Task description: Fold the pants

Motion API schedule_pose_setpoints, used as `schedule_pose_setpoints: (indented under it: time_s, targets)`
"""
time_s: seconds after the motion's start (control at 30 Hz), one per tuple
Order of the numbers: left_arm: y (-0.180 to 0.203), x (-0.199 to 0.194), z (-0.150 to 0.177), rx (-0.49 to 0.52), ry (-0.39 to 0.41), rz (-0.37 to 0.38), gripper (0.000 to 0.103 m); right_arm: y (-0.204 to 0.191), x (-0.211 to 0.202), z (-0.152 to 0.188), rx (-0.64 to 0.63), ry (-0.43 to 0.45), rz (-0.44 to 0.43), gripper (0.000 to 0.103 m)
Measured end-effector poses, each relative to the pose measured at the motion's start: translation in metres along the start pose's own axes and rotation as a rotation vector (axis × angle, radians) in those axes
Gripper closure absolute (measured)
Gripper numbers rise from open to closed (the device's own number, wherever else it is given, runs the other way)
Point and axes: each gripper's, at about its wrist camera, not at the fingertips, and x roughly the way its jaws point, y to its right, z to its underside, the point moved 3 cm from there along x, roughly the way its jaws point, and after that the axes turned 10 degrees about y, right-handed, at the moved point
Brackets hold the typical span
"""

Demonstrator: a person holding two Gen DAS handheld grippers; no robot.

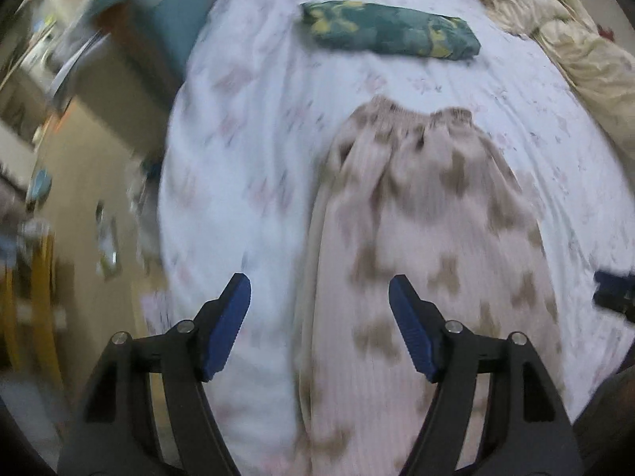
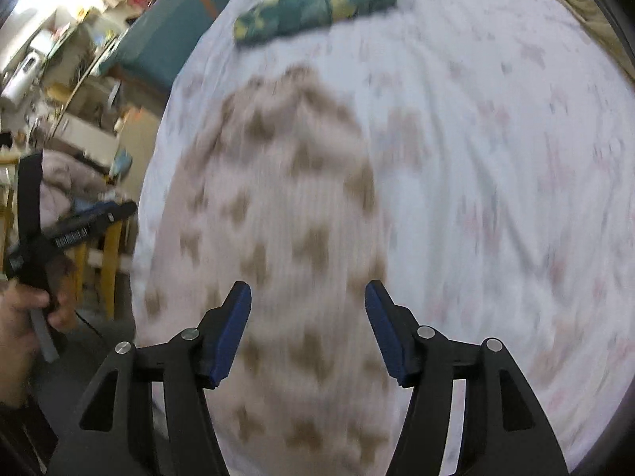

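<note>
Pale pink pants with brown blotches (image 1: 428,238) lie lengthwise on the white bed sheet (image 1: 246,158), elastic waistband at the far end. They also show in the right wrist view (image 2: 285,218). My left gripper (image 1: 319,289) is open and empty, above the left edge of the pants. My right gripper (image 2: 307,293) is open and empty above the lower part of the pants. The left gripper with the hand holding it shows at the left of the right wrist view (image 2: 59,234). Both views are motion-blurred.
A folded teal and yellow garment (image 1: 389,31) lies at the far end of the bed, also in the right wrist view (image 2: 317,4). Crumpled cream bedding (image 1: 555,39) lies at the far right. A teal box (image 2: 170,31), cluttered shelves and yellow chair legs (image 2: 107,265) stand left of the bed.
</note>
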Motion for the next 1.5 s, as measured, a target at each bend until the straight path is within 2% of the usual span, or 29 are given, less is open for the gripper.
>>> schedule_pose_setpoints:
  time_s: [0.03, 0.13, 0.2, 0.23, 0.33, 0.37, 0.47, 0.5, 0.53, 0.6, 0.73, 0.77, 0.83, 0.9, 0.93, 0.97, 1.0, 1.03, 1.07, 1.1, 1.23, 1.27, 1.3, 1.33, 1.37, 1.43, 1.5]
  targets:
    - [0.002, 0.011, -0.010, 0.016, 0.005, 0.011, 0.036, -0.002, 0.010, -0.017, -0.004, 0.006, 0.007, 0.041]
    - [0.020, 0.042, -0.038, 0.064, 0.009, 0.118, 0.058, -0.002, 0.035, -0.059, -0.023, 0.022, 0.043, 0.041]
    - [0.030, 0.064, -0.052, 0.126, -0.003, 0.115, 0.068, -0.004, 0.055, -0.079, -0.021, 0.021, 0.052, 0.041]
    - [0.033, 0.073, -0.059, 0.148, -0.001, 0.117, 0.076, -0.002, 0.064, -0.091, -0.019, 0.020, 0.064, 0.041]
    - [0.038, 0.098, -0.081, 0.187, 0.003, 0.148, 0.078, 0.002, 0.085, -0.115, -0.011, 0.015, 0.096, 0.041]
    - [0.040, 0.104, -0.087, 0.186, 0.007, 0.203, 0.078, 0.003, 0.089, -0.119, -0.007, 0.013, 0.100, 0.041]
    - [0.045, 0.126, -0.088, 0.238, -0.057, 0.211, 0.080, 0.010, 0.104, -0.131, 0.004, 0.001, 0.099, 0.041]
    - [0.047, 0.131, -0.086, 0.259, -0.078, 0.205, 0.083, 0.012, 0.110, -0.133, 0.006, -0.005, 0.096, 0.041]
    - [0.048, 0.134, -0.085, 0.279, -0.093, 0.194, 0.102, 0.013, 0.113, -0.134, 0.010, -0.008, 0.087, 0.041]
    - [0.051, 0.131, -0.085, 0.322, -0.069, 0.185, 0.102, 0.016, 0.122, -0.136, 0.021, -0.023, 0.061, 0.041]
    - [0.047, 0.108, -0.110, 0.291, 0.026, 0.204, 0.103, 0.015, 0.129, -0.142, 0.012, -0.003, 0.029, 0.041]
    - [0.045, 0.104, -0.120, 0.288, 0.048, 0.188, 0.103, 0.015, 0.130, -0.144, 0.013, 0.002, 0.029, 0.041]
    - [0.044, 0.112, -0.127, 0.311, 0.038, 0.148, 0.102, 0.016, 0.132, -0.149, 0.029, 0.005, 0.024, 0.041]
    - [0.045, 0.135, -0.126, 0.320, -0.042, 0.133, 0.097, 0.017, 0.136, -0.152, 0.047, -0.002, 0.025, 0.041]
    - [0.044, 0.143, -0.125, 0.321, -0.075, 0.112, 0.091, 0.017, 0.138, -0.153, 0.055, -0.006, 0.019, 0.041]
    - [0.042, 0.152, -0.125, 0.315, -0.096, 0.076, 0.078, 0.015, 0.139, -0.155, 0.056, -0.008, 0.011, 0.041]
    - [0.040, 0.153, -0.127, 0.299, -0.085, 0.073, 0.071, 0.013, 0.141, -0.157, 0.051, -0.008, -0.003, 0.041]
    - [0.036, 0.151, -0.130, 0.266, -0.060, 0.084, 0.054, 0.012, 0.142, -0.158, 0.048, -0.010, -0.010, 0.041]
    - [0.034, 0.150, -0.132, 0.244, -0.051, 0.099, 0.044, 0.011, 0.145, -0.158, 0.049, -0.014, -0.019, 0.041]
    - [0.032, 0.151, -0.132, 0.223, -0.050, 0.126, 0.043, 0.011, 0.149, -0.159, 0.057, -0.019, -0.027, 0.041]
    - [0.034, 0.167, -0.120, 0.239, -0.116, 0.152, 0.043, 0.013, 0.179, -0.150, 0.097, -0.079, -0.026, 0.041]
    - [0.037, 0.171, -0.114, 0.245, -0.138, 0.166, 0.051, 0.013, 0.184, -0.146, 0.094, -0.096, -0.029, 0.044]
    - [0.039, 0.172, -0.111, 0.254, -0.141, 0.180, 0.064, 0.012, 0.190, -0.142, 0.082, -0.112, -0.018, 0.060]
    - [0.041, 0.171, -0.108, 0.264, -0.143, 0.205, 0.092, 0.011, 0.191, -0.138, 0.061, -0.117, -0.014, 0.073]
    - [0.045, 0.168, -0.107, 0.269, -0.151, 0.242, 0.099, 0.009, 0.189, -0.138, 0.048, -0.113, -0.030, 0.091]
    - [0.050, 0.160, -0.111, 0.290, -0.135, 0.254, 0.100, 0.009, 0.177, -0.144, -0.008, -0.075, -0.014, 0.092]
    - [0.056, 0.148, -0.125, 0.319, -0.098, 0.251, 0.100, 0.009, 0.171, -0.156, -0.064, -0.082, 0.012, 0.093]
